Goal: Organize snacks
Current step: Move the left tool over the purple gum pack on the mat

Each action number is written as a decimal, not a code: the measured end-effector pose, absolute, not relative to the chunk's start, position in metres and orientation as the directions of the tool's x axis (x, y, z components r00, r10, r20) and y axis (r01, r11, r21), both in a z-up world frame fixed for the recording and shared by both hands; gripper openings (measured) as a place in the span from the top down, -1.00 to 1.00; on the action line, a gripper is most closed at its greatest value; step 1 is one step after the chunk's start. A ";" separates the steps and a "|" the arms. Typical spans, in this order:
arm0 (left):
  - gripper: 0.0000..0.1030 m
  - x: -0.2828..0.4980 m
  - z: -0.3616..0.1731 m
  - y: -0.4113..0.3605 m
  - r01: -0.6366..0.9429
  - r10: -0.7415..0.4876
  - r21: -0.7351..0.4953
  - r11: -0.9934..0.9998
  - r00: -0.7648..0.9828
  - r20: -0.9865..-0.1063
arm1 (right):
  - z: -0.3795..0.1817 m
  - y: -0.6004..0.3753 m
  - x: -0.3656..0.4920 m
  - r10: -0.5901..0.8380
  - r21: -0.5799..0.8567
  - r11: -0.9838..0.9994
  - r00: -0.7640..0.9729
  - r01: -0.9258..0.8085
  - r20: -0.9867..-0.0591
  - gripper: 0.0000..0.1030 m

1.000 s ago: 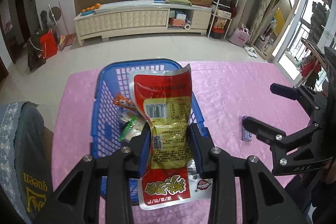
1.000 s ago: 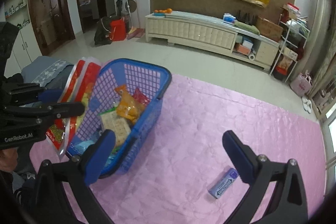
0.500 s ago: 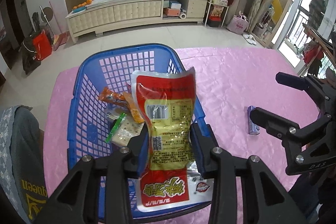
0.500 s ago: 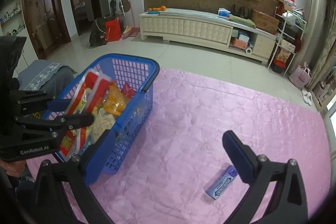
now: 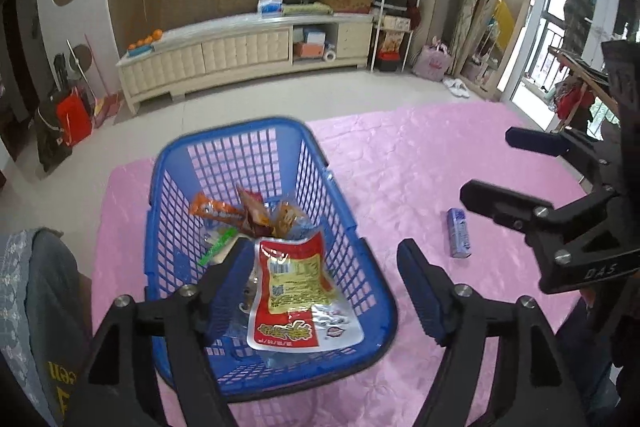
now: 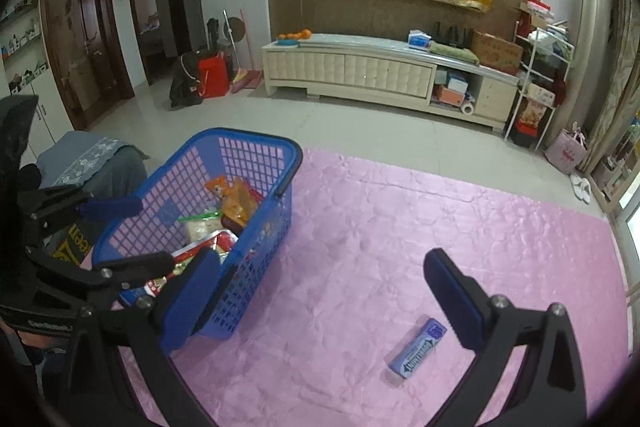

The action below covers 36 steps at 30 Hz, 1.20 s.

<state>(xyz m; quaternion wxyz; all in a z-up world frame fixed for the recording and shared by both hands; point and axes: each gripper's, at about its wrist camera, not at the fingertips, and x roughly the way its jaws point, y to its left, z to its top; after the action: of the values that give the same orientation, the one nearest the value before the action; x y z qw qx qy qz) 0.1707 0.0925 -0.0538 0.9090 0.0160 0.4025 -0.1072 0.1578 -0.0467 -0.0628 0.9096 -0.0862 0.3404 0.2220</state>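
Both of my grippers spread wide and holding nothing; red snack pouch lies inside the blue basket.
One gum pack sits on the pink cloth, right of the one basket; my right gripper may nudge it away on closing. Left gripper hovers over the near rim.
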 end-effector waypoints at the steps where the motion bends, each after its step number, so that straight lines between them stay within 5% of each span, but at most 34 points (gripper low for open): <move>1: -0.50 0.166 -0.047 0.090 0.207 -0.175 -0.045 0.977 0.668 -0.723 | -0.060 -0.048 0.155 0.346 -0.005 0.887 0.671 -0.462 -0.656 -0.99; 21: -0.62 0.126 -0.015 0.024 0.255 -0.180 0.024 0.967 0.743 -0.645 | -0.036 -0.116 0.115 0.317 0.011 0.913 0.691 -0.408 -0.650 -0.99; 36: -0.62 0.151 -0.066 -0.049 0.349 -0.241 -0.003 0.937 0.641 -0.729 | -0.081 -0.178 0.128 0.223 -0.011 0.944 0.665 -0.329 -0.713 -0.99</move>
<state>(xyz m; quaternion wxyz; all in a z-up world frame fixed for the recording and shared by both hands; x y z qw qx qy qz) 0.1506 -0.0495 -0.0660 0.9031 0.0691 0.3911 -0.1633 0.1279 -0.1780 -0.0813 0.9097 -0.0692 0.3803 0.1517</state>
